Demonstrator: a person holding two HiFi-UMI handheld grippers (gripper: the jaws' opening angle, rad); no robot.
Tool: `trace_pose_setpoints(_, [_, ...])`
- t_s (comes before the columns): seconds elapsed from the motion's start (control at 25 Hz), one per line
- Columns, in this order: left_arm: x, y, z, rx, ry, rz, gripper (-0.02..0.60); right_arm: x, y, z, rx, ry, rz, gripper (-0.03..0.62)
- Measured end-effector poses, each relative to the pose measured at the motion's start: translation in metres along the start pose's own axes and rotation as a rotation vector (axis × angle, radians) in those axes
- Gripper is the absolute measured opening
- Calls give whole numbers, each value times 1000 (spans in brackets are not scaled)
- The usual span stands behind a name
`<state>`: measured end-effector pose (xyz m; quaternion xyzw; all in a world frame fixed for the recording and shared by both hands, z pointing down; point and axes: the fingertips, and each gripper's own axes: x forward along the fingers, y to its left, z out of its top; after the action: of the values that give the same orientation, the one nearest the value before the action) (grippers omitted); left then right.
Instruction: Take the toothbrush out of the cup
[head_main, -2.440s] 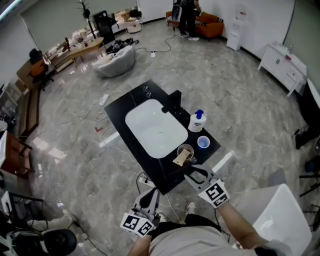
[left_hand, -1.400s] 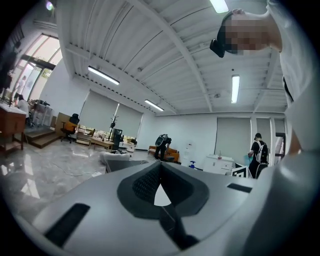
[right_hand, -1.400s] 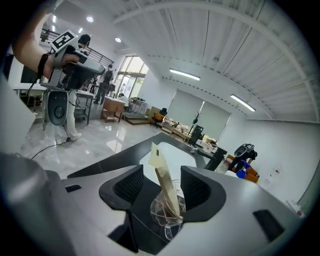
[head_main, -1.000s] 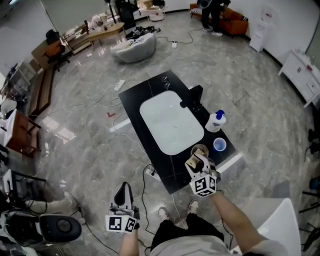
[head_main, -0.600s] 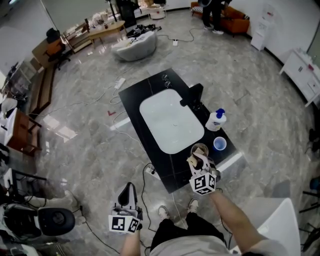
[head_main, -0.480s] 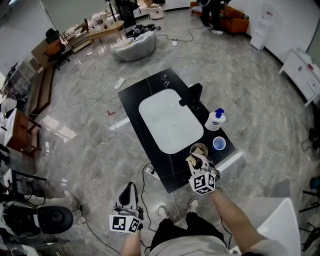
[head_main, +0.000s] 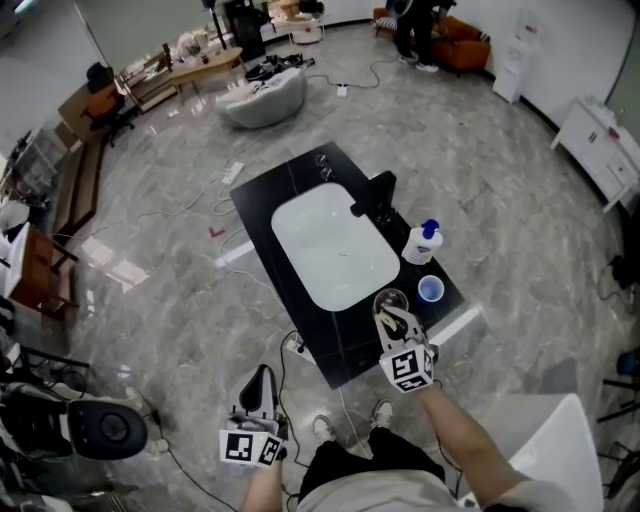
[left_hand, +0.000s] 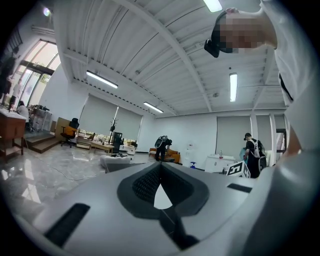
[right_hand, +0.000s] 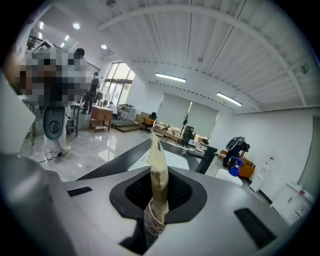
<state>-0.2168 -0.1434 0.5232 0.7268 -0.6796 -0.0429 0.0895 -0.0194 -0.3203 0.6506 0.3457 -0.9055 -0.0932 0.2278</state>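
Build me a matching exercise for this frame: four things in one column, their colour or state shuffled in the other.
Things:
1. bottle
2. sink
3. left gripper
4. toothbrush

States:
A. shut, empty
B. paper-wrapped, between the jaws of the right gripper
C. white, set in the black counter
D. white with a blue cap

Pairs: 1-D, 2-C, 3-A, 4-B.

Note: the right gripper's jaws are closing on the toothbrush.

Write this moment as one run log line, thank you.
right gripper: closing on wrapped toothbrush | cup: on counter by sink | left gripper: shut, empty
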Motion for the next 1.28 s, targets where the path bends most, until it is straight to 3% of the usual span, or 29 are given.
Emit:
trace_pose_setpoints(0.56, [13,-44,-1,-29,-29,-111,3,-57,-30,57,89,-129,-38,54])
trace_pose_setpoints(1.28, [13,-96,-2,-70,-44,-257,3,-177,-37,128,246,-356,-89,54])
